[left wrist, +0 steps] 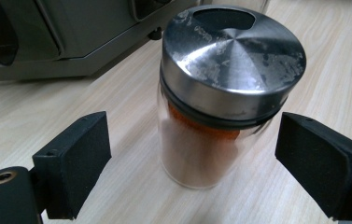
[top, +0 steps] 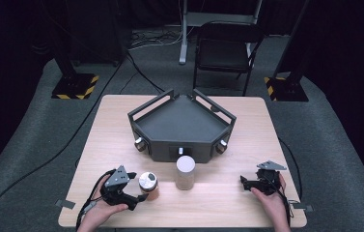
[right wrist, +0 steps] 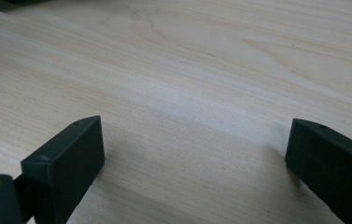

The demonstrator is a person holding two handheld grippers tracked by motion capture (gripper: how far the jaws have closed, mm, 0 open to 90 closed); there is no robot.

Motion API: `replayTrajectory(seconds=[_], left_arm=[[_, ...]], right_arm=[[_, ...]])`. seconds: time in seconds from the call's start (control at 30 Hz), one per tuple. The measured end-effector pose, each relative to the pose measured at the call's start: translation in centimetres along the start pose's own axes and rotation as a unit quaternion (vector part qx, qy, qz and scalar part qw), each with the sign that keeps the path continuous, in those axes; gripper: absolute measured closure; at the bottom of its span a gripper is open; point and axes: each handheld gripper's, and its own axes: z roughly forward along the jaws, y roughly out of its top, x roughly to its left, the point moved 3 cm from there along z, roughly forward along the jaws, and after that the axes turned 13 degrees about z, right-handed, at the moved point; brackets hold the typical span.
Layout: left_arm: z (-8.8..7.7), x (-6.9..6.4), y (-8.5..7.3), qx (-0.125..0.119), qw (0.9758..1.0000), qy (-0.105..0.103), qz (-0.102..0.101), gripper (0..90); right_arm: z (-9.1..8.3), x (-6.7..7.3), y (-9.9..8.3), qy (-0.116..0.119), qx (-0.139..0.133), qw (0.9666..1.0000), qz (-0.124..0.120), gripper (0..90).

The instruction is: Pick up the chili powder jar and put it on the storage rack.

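Left gripper point(top: 136, 189): your jaws are spread wide with the glass spice jar with orange powder and brushed-steel lid point(left wrist: 220, 98) sitting between them, a clear gap on both sides, pads not touching yet. The jar stands upright on the pale wood-grain table point(top: 218, 203), near the front edge, just left of the white-capped cylinder jar point(top: 185, 172).

To grip it well, I'd say: centre first. The jar looks closer to one pad than the other in the left gripper view, so even out the gaps before you close or you'll shove it sideways. Take it on the glass body below the lid's dark collar, not on the steel cap; the metal is slick and domed, and the cap may turn. Glass is smooth and round, so the flat foam pads only meet it along a narrow line. Close slowly, keep the gripper level.

Behind sits the dark grey angular tray with rails and knobs point(top: 146, 116).

Right gripper point(top: 247, 182): jaws parted, nothing between them, resting low over bare table.
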Motion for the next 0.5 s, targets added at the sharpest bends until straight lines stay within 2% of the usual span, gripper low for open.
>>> replayTrajectory(seconds=[0.5], left_arm=[[1.7,-1.4,0.4,-0.002,0.9998,0.018,0.006,13.6]], right_arm=[[0.0,0.0,0.0,0.0,0.0,1.0,0.0,4.1]])
